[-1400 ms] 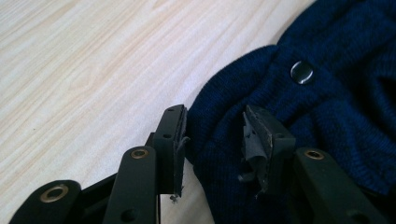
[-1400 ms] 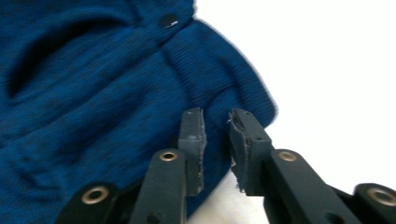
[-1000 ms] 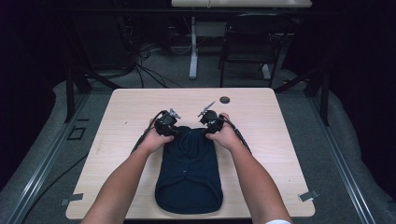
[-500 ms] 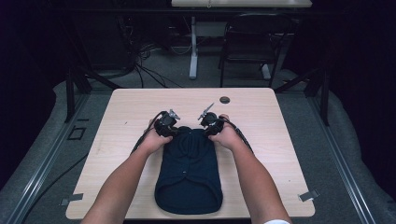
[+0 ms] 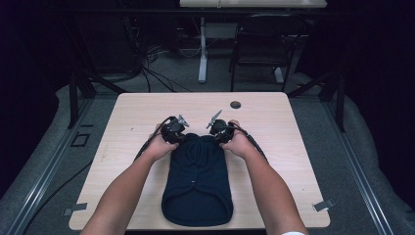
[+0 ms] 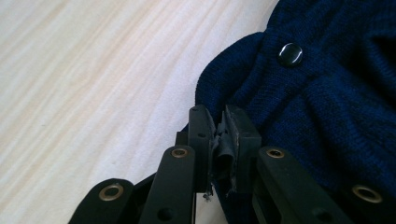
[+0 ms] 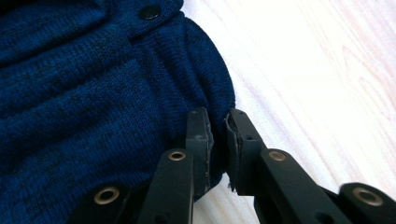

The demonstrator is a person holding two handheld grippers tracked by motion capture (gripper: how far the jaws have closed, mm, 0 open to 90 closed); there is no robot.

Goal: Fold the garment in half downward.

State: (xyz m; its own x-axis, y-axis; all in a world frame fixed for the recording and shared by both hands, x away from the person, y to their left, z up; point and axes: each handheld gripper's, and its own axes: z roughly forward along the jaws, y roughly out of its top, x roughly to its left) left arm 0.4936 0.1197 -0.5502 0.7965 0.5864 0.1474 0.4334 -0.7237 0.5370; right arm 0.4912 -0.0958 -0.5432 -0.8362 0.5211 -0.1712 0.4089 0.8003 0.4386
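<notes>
A dark navy knitted garment (image 5: 198,181) with a black button (image 6: 290,53) lies flat on the light wooden table (image 5: 132,112), running from the middle to the near edge. My left gripper (image 5: 176,133) sits at its far left corner. In the left gripper view, the left gripper (image 6: 217,116) has just been closing and pinches a fold of the knit (image 6: 317,93). My right gripper (image 5: 221,133) sits at the far right corner. In the right gripper view, the right gripper (image 7: 217,119) has also just been closing and clamps the garment's edge (image 7: 84,93).
A small dark round cable port (image 5: 236,105) sits in the table's far middle. Beyond the table stand a chair (image 5: 264,44) and a white desk leg (image 5: 202,54), with cables on the floor. Bare wood lies to both sides of the garment.
Both hands stay at the garment's far corners, and the garment lies as before.
</notes>
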